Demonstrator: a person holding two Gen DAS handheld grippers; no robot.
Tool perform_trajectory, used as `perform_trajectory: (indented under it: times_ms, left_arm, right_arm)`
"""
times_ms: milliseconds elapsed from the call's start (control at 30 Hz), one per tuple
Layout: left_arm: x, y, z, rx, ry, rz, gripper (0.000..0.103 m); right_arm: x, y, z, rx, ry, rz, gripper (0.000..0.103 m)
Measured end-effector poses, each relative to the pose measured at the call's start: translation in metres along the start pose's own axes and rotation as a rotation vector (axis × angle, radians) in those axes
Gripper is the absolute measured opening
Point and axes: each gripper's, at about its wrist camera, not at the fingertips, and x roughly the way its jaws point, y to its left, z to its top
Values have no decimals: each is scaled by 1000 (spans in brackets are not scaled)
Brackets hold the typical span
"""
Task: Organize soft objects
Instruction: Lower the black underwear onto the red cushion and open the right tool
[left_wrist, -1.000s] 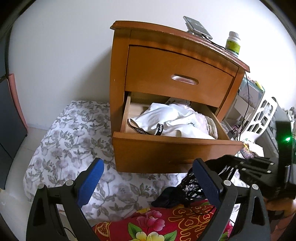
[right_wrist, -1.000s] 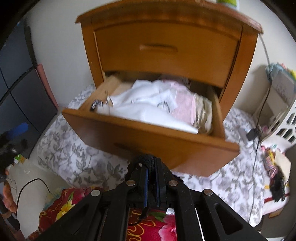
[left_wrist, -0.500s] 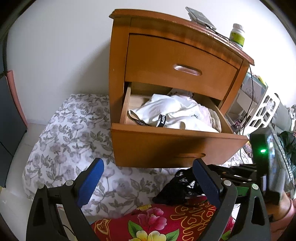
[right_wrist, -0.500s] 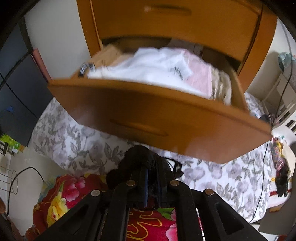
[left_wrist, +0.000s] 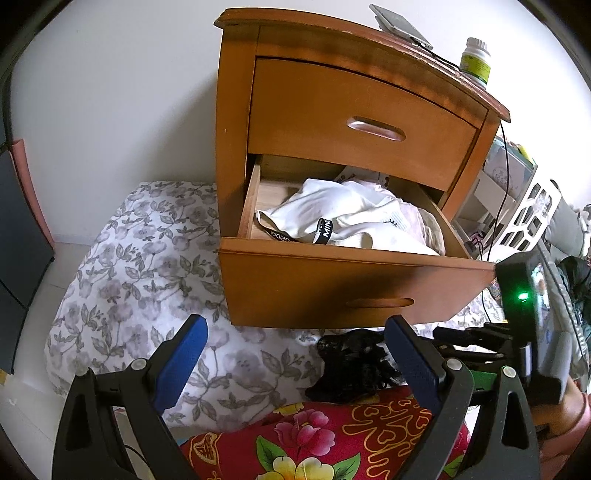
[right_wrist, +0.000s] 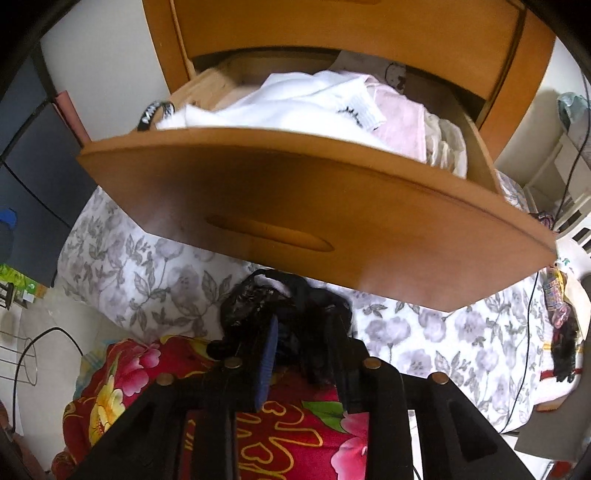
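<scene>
A wooden nightstand has its lower drawer (left_wrist: 332, 284) pulled out, filled with white (left_wrist: 343, 218) and pink clothes (right_wrist: 399, 122). A black lace garment (left_wrist: 354, 365) lies on the bed below the drawer front. My right gripper (right_wrist: 303, 332) is low over it in the right wrist view, its fingers now parted around the black garment (right_wrist: 273, 302). My left gripper (left_wrist: 295, 354) is open and empty, to the left of the garment above the grey floral sheet (left_wrist: 140, 273).
A red floral blanket (left_wrist: 332, 439) lies at the near edge. A pill bottle (left_wrist: 475, 59) and a phone (left_wrist: 400, 24) sit on the nightstand top. A white basket (left_wrist: 532, 218) and cables stand to the right. The upper drawer (left_wrist: 362, 125) is shut.
My right gripper has lowered below the drawer front with the black garment and its fingers have spread apart. The left gripper has barely moved.
</scene>
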Motion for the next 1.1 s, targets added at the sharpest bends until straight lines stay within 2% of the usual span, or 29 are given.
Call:
perform_trajectory:
  times_ms: [100, 233, 367, 533, 733, 1100]
  left_arm:
    - [-1, 0, 1, 0, -4, 3, 97]
    - [-3, 0, 2, 1, -7, 6, 97]
    - [-2, -2, 2, 6, -4, 4, 97]
    - [-2, -3, 1, 10, 1, 6, 97]
    - [-1, -3, 0, 10, 9, 11, 97]
    - [7, -6, 0, 24, 34, 17, 97]
  right_arm:
    - [-14, -3, 0, 12, -20, -6, 34]
    - [-33, -7, -2, 37, -49, -26, 52]
    - [-46, -9, -6, 58, -64, -40, 55]
    - [-53, -6, -9, 73, -75, -42, 80]
    - [-57, -6, -10, 84, -88, -67, 102]
    - [-55, -13, -12, 104, -98, -70, 103]
